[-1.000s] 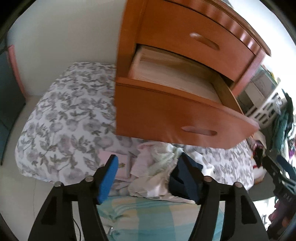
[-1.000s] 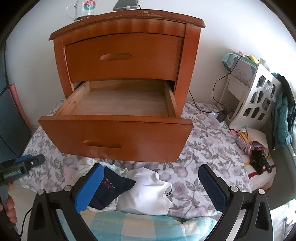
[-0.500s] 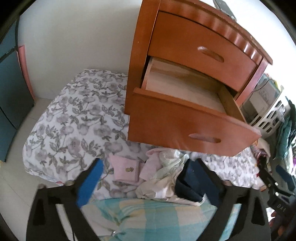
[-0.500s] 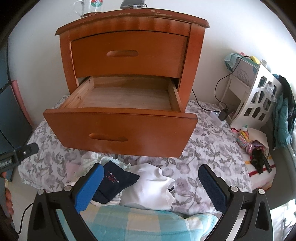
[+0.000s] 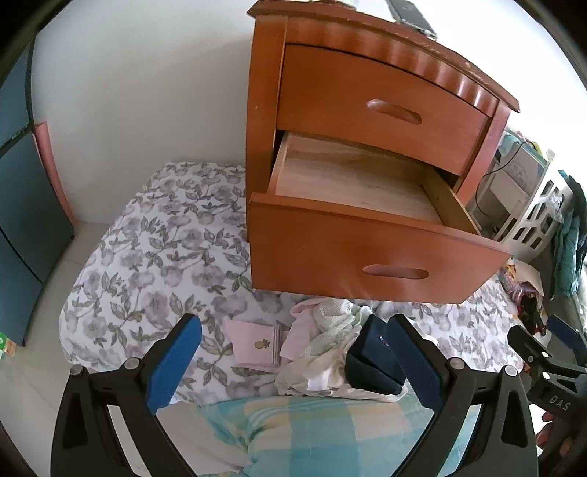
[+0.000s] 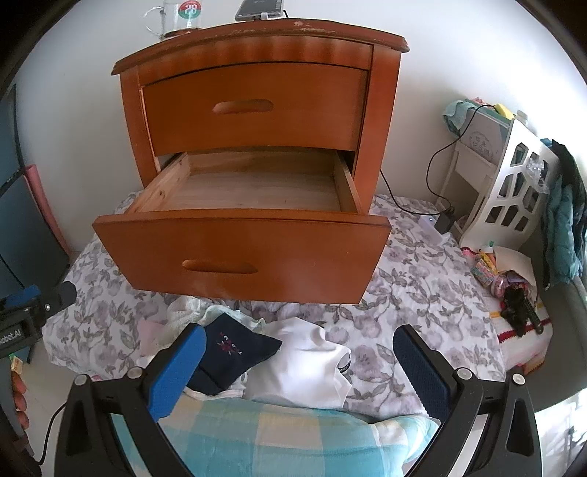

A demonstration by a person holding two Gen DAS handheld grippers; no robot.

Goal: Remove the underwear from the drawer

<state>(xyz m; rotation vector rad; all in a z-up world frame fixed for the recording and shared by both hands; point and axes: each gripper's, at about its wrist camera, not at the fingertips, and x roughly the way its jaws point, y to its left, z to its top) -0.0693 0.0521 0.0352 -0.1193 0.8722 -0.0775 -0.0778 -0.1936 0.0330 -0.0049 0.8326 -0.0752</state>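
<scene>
A glass mug [image 6: 172, 20] atop the nightstand bears a red-and-green badge reading "28"; the right claw [image 5: 557, 401] body shows "DAS"; the left claw [image 6: 16, 335] reads "obot.AI".

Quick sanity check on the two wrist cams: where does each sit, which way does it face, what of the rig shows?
Left wrist: on the left gripper, angled down at the nightstand's left corner, open drawer and clothes pile; own open jaws show, right gripper at the right edge.
Right wrist: on the right gripper, facing the drawer front squarely; own open jaws show, left gripper and fingers at the left edge.
Shared: nightstand, empty drawer, clothes pile, floral sheet.
</scene>
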